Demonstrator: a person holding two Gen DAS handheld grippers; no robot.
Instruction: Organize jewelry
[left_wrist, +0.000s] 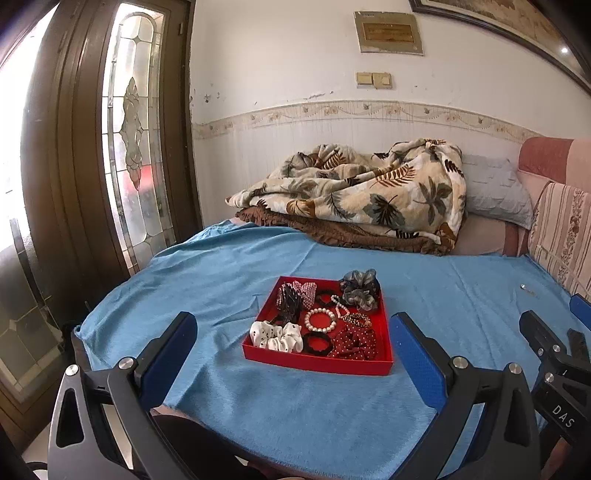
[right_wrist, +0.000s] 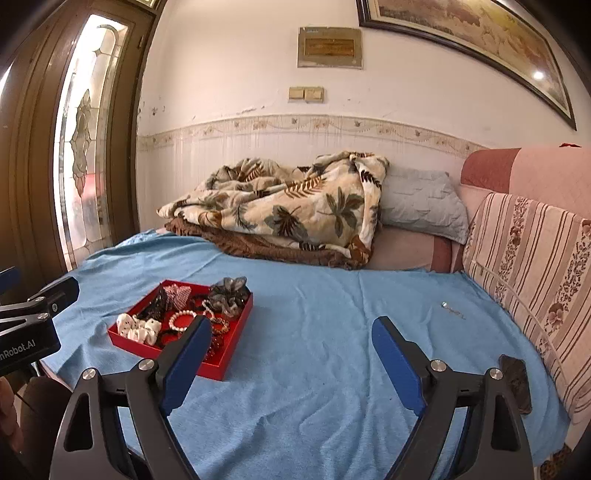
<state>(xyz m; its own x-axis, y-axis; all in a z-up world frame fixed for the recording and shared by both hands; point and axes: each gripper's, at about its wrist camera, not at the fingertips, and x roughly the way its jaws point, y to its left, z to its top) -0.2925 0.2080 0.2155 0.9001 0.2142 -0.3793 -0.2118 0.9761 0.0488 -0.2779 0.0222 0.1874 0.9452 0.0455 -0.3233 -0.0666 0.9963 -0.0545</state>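
Both tools, left tool (left_wrist: 293, 345) and right tool (right_wrist: 291, 360), gape wide and empty over the bed (right_wrist: 314, 332). Red tray (left_wrist: 317, 360) holds soft, light scrunchies; pearl bracelet (left_wrist: 320, 320) looks slippery, so pinch across its beads.

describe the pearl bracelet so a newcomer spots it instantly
On the blue bedspread sits a shallow red square tray of hair accessories. Near its middle lies the white pearl bead bracelet, a closed ring lying flat. Its neighbours are fabric scrunchies and black hair ties; only it is a ring of glossy beads.
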